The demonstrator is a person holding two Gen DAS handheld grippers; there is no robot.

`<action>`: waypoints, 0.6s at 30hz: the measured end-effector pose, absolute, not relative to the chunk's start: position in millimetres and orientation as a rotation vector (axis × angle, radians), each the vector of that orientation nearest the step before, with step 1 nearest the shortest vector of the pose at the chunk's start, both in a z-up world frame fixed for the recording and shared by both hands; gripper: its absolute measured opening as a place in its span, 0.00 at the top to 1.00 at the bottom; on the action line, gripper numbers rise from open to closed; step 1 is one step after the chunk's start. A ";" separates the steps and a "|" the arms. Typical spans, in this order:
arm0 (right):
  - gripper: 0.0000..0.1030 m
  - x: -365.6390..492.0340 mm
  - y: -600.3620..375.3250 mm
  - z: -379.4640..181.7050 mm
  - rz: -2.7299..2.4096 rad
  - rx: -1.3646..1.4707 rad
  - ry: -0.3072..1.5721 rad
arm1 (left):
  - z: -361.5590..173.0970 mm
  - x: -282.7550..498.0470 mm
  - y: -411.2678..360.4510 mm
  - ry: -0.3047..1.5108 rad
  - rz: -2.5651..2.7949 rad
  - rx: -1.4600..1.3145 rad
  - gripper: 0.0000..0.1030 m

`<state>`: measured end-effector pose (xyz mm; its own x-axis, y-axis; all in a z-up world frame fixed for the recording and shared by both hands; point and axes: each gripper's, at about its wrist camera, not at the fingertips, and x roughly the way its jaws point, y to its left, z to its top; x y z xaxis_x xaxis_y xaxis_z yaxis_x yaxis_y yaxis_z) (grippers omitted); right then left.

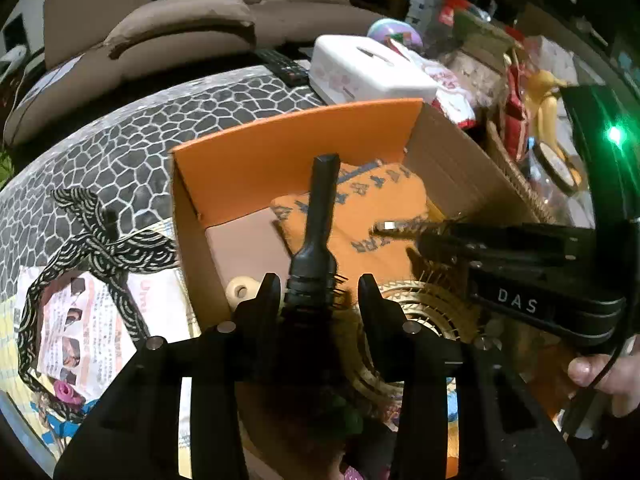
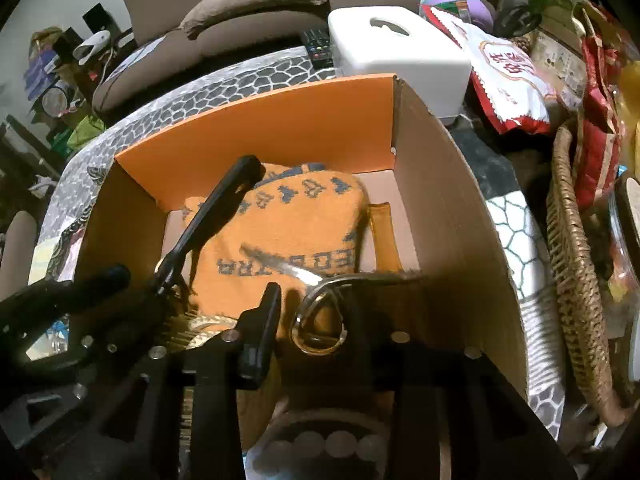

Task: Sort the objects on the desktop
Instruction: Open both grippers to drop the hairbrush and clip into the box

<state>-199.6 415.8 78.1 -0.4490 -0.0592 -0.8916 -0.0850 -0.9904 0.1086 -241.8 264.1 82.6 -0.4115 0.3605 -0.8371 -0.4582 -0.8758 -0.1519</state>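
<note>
Left claw (image 1: 319, 292), nearest the lens, is standing narrowly parted around the neck of a black-handled hairbrush (image 1: 320, 216); whether its fingers (image 1: 267, 296) are pressing the neck cannot be told. The brush handle is pointing up over the open cardboard box (image 1: 296, 148), bristle head hidden below the claw. Right claw (image 2: 316, 312) is reaching into the same box, its jaws narrowly apart about a metal ring (image 2: 318, 320) of a patterned strap; contact is likewise unclear. An orange knitted cloth (image 2: 288, 232) with grey lettering is lying on the box floor, under both items. The box is sitting on a desk (image 1: 120, 140) covered in pebble-pattern cloth. A white tissue box (image 2: 400, 48) is standing just behind the cardboard box; a wicker basket (image 2: 576, 280) is resting beside its right wall.
</note>
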 end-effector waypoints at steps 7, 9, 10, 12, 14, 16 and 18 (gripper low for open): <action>0.61 -189.1 404.5 90.9 2.664 -1.634 0.153 | 98.3 -232.0 248.2 0.131 2.309 -1.320 0.57; 0.59 -185.5 399.4 96.6 2.670 -1.632 0.144 | 103.7 -226.9 241.5 0.124 2.314 -1.322 0.56; 0.58 -184.0 396.7 98.8 2.671 -1.633 0.138 | 106.3 -224.5 238.7 0.120 2.314 -1.322 0.56; 0.55 -179.3 389.1 104.1 2.676 -1.640 0.119 | 111.8 -218.9 232.7 0.112 2.317 -1.319 0.55; 0.52 -175.5 380.4 108.1 2.682 -1.647 0.096 | 116.5 -212.5 224.4 0.115 2.330 -1.325 0.50; 0.51 -170.2 370.7 111.8 2.687 -1.656 0.070 | 120.2 -206.8 215.9 0.110 2.337 -1.331 0.50; 0.49 -164.8 360.5 114.7 2.692 -1.670 0.046 | 123.6 -200.1 204.9 0.104 2.347 -1.343 0.49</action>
